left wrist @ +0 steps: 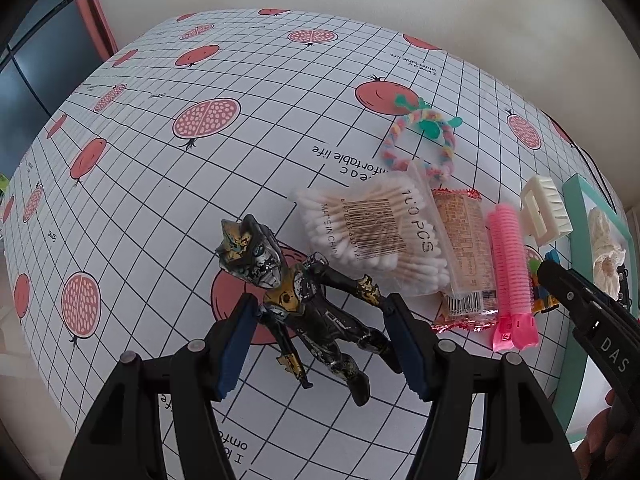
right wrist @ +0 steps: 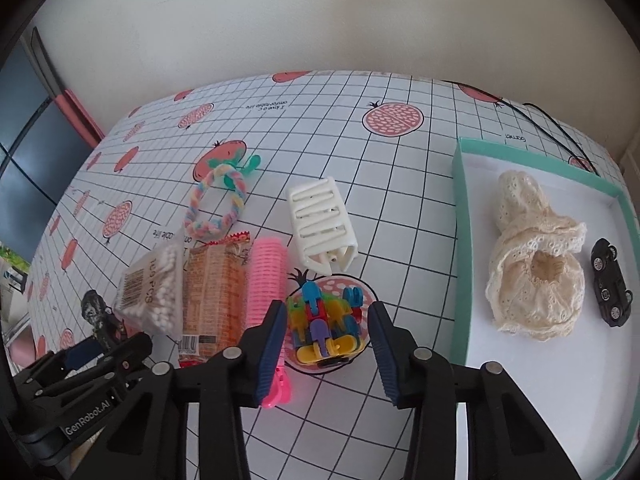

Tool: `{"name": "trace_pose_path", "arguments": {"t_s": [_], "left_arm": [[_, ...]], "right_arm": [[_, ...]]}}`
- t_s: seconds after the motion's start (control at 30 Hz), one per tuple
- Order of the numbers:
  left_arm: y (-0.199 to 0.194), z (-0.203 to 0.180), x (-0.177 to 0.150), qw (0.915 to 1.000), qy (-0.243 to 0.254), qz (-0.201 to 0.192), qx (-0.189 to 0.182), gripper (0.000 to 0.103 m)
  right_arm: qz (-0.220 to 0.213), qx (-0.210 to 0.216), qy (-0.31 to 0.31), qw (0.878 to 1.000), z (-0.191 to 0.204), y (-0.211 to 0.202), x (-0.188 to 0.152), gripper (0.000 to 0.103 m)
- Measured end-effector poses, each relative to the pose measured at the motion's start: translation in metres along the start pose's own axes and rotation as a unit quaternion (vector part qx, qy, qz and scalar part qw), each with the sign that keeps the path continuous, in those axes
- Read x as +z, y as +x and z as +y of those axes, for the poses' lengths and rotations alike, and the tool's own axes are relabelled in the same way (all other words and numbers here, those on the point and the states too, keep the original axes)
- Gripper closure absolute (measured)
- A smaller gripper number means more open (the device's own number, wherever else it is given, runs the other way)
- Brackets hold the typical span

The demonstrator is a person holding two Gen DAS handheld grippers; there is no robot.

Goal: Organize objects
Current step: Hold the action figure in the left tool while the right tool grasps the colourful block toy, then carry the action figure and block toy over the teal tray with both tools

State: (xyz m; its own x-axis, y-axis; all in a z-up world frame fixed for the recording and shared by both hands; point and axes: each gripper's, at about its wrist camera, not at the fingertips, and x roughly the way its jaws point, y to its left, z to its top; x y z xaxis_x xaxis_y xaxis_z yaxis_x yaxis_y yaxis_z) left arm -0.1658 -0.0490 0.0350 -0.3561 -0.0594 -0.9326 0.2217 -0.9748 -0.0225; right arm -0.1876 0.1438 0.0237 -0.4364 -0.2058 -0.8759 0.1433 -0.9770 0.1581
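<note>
Straddling: left gripper (left wrist: 320, 344), jaws wide, empty, flanks toy figure (left wrist: 304, 304) lying on bench (left wrist: 160, 200).
Right gripper (right wrist: 326, 344): jaws wide, empty, bracketing block toy (right wrist: 326, 320) beside tray (right wrist: 460, 240), probably its destination.

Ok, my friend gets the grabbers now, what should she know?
Left gripper: open, jaws on either side of the black and gold action figure, not closed on it.
Right gripper: open, over the colourful building-block toy.
Done: lace bonnet and black toy car lie in the teal tray.
Left on the table: figure, block toy, cotton swab pack, snack packet, pink hair roller, white hair claw, braided ring.
</note>
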Motion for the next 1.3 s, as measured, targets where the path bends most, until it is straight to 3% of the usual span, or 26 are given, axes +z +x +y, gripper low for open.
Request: {"name": "trace_pose_path", "arguments": {"t_s": [0.63, 1.03, 1.3], "left_arm": [[0.000, 0.001, -0.001, 1.0000, -0.002, -0.001, 0.000, 0.037], [-0.021, 0.001, 0.003, 0.9995, -0.006, -0.029, -0.011, 0.037], [-0.050, -0.010, 0.003, 0.9973, 0.003, -0.071, -0.019, 0.037]], "right_arm": [[0.013, 0.016, 0.015, 1.000, 0.000, 0.017, -0.005, 0.062], [-0.017, 0.019, 0.005, 1.000, 0.002, -0.021, 0.001, 0.063], [-0.039, 0.004, -0.014, 0.999, 0.000, -0.055, 0.003, 0.063]]}}
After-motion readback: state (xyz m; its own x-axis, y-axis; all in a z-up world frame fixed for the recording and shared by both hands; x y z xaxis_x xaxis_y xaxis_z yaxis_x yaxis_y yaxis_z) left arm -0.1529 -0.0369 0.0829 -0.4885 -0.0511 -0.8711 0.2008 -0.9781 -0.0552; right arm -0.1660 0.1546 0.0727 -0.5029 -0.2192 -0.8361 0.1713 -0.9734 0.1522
